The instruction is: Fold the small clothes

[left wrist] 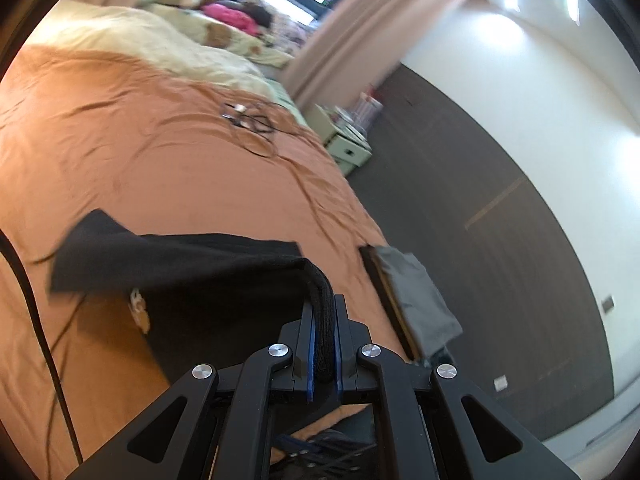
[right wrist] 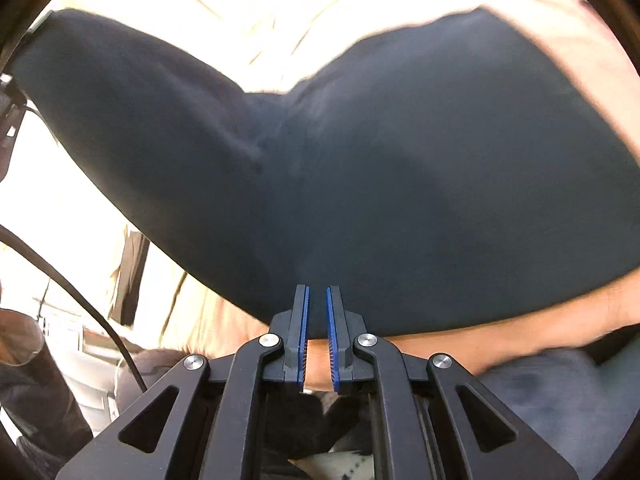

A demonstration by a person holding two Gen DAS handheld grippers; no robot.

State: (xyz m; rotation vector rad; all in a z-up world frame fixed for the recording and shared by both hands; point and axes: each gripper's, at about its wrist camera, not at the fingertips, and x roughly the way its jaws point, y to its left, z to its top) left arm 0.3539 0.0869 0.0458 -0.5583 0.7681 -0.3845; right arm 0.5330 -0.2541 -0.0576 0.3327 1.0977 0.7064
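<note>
Left wrist view: we see the left gripper (left wrist: 323, 340) clamped on a bunched edge of the black garment (left wrist: 192, 280), which drapes left and down toward the orange bed sheet (left wrist: 180, 168), long axis running leftward from the fingers. Right wrist view: right gripper (right wrist: 317, 336) slightly parted, holding nothing; the cloth spreads straight ahead, just beyond the tips, so it's the nearer free one.

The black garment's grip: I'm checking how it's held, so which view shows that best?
The left wrist view. There the left claw is shut on a thick bunched edge of the black garment, lifted above the orange bedsheet. The right wrist view shows only a dark, blurred expanse of cloth beyond the right claw; no grip is visible.
</note>
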